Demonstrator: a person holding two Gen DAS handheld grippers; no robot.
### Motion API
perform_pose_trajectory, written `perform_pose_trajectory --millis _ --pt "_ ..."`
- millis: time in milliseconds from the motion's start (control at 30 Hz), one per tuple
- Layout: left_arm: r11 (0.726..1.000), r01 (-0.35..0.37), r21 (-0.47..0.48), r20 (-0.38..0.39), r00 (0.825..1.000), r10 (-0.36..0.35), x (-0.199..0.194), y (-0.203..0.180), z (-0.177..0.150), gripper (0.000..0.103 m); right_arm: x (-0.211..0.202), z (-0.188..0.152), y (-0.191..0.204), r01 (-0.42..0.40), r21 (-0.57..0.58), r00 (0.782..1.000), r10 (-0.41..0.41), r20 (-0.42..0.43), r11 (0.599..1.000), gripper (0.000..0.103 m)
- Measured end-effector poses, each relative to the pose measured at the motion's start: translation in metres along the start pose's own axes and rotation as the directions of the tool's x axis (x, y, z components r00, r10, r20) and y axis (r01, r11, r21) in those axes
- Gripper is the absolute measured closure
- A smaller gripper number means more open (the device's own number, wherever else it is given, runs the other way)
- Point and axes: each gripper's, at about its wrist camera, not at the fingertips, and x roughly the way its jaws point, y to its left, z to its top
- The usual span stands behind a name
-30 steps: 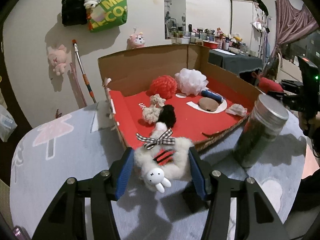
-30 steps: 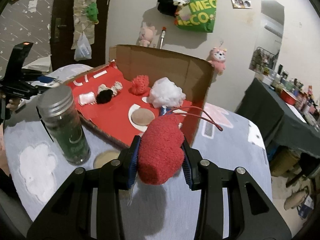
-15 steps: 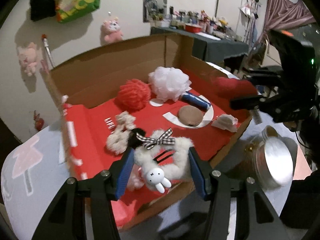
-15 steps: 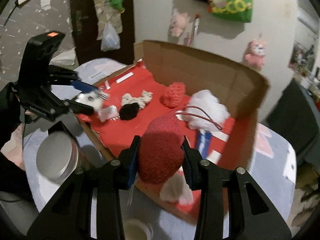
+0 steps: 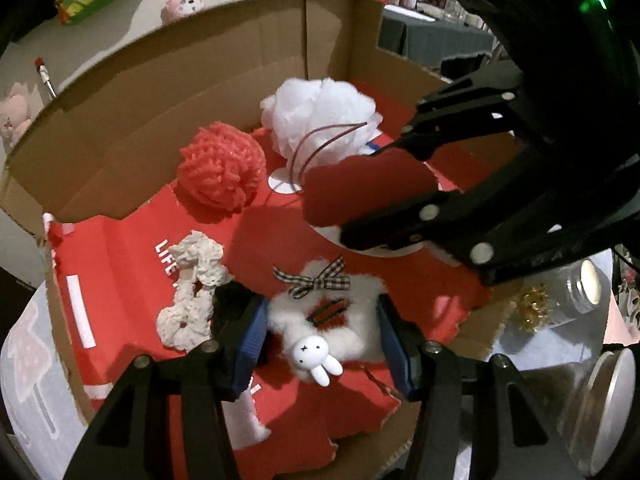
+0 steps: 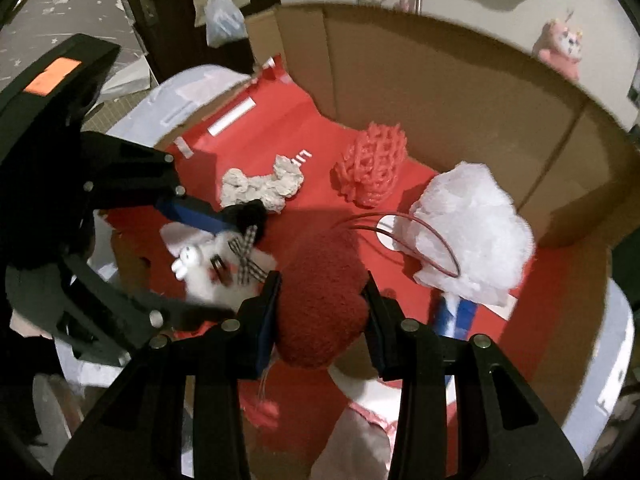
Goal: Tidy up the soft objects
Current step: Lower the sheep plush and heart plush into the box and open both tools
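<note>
Both grippers have moved from above the table to over the red-lined cardboard box (image 5: pixel 168 92). Left gripper (image 5: pixel 322 330) clamps the fluffy white scrunchie (image 5: pixel 324 320); right gripper (image 6: pixel 322 304) clamps the red plush heart (image 6: pixel 320 296).

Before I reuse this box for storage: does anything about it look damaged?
Yes. The cardboard box's near edge is torn and ragged, with the red lining ripped into jagged flaps just below the left gripper and its white fluffy scrunchie.
</note>
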Motion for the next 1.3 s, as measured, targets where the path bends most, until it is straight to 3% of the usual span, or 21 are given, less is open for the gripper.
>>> perform_pose_trajectory --millis 267,933,1133,1300 --pt "1.000 -0.015 -0.001 -0.045 0.999 0.015 0.011 0.004 0.001 0.046 0.028 0.002 -0.010 0.002 0.046 0.997 0.002 -0.080 0.999 0.067" --pt "0.999 -0.050 0.011 -0.069 0.996 0.051 0.031 0.001 0.010 0.046 0.038 0.010 -0.009 -0.002 0.067 0.994 0.009 -0.106 0.998 0.065" --pt "0.999 -0.051 0.009 -0.071 0.996 0.052 0.036 -0.006 0.006 0.045 0.045 0.015 -0.008 -0.026 0.082 0.994 0.035 -0.105 0.996 0.051" --pt "0.999 -0.049 -0.006 -0.059 0.997 0.048 0.033 -0.004 0.005 0.040 0.042 0.014 -0.009 -0.012 0.092 0.994 0.022 -0.110 0.996 0.051"
